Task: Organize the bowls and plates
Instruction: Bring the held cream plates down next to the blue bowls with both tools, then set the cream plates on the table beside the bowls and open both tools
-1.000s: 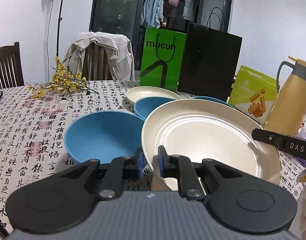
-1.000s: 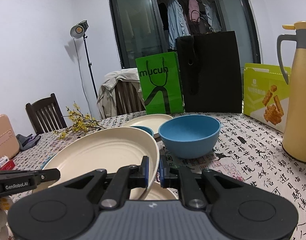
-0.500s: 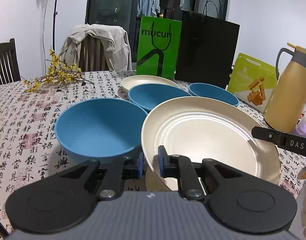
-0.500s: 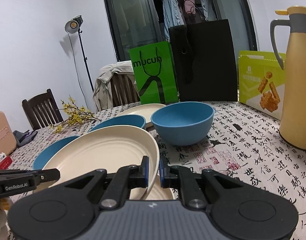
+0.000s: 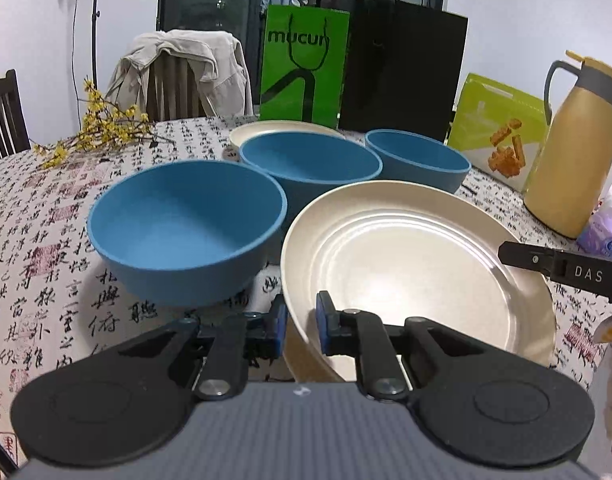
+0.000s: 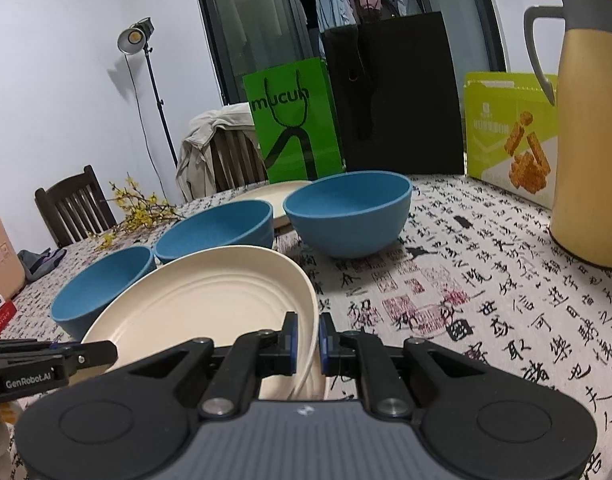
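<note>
Cream plate (image 5: 406,264): held at two rim points above the table (image 5: 34,240), tilted.
Left gripper (image 5: 300,326): closed on the plate's near-left rim.
Right gripper (image 6: 306,338): closed on the plate's opposite rim, the edge clamped between its pads.
Blue bowls, three: one (image 5: 186,224) just left of the plate; one (image 5: 310,168) behind the plate; one (image 5: 418,160) behind the plate to the right.
Second cream plate (image 5: 282,130): flat on the table, behind the middle bowl, well beyond the held plate.
Green bag (image 5: 304,64), black bag (image 5: 402,64): upright behind the second plate.
Gold flask (image 5: 574,152): right of the held plate.
Snack box (image 5: 498,128): between black bag and flask.
</note>
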Demonstrator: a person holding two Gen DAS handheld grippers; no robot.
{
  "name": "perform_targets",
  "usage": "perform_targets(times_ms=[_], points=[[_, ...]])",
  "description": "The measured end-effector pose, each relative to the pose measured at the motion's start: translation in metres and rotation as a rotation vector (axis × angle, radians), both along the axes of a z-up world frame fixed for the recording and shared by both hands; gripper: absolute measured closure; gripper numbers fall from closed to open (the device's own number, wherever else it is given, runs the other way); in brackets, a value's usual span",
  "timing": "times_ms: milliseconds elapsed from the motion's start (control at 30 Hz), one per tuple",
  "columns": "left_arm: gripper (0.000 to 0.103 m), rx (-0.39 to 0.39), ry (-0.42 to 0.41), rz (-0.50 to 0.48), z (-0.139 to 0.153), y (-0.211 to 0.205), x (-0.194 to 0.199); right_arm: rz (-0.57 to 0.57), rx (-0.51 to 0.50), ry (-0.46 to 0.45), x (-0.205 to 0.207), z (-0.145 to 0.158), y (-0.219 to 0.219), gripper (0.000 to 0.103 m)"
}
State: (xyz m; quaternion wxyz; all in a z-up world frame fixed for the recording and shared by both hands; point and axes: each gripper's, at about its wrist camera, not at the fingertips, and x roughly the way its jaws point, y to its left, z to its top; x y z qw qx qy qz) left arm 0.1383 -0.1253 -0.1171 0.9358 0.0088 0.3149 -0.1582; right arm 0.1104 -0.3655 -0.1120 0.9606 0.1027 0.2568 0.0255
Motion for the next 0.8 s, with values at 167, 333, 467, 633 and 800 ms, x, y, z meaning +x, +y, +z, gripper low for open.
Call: perform_targets(times_ms=[167, 333, 467, 633, 800], points=[[0.087, 0.021, 0.004, 0.001, -0.005, -0.002, -0.001, 0.003, -0.009, 0.022, 0.002, -0.007, 0.001, 0.093], [0.087, 0.053, -0.008, 0.007, -0.007, -0.005, -0.003, 0.010, -0.022, 0.039, 0.003, -0.012, 0.005, 0.093], [0.087, 0.073, -0.016, 0.005, -0.009, -0.007, -0.005, 0.011, -0.035, 0.046, 0.004, -0.016, 0.007, 0.093], [0.086, 0.095, -0.012, 0.005, -0.011, -0.010, -0.005, 0.012, -0.058, 0.042, 0.003, -0.016, 0.010, 0.093], [0.086, 0.102, -0.007, 0.002, -0.013, -0.010, -0.004, 0.010, -0.075, 0.038, 0.002, -0.016, 0.010, 0.093]])
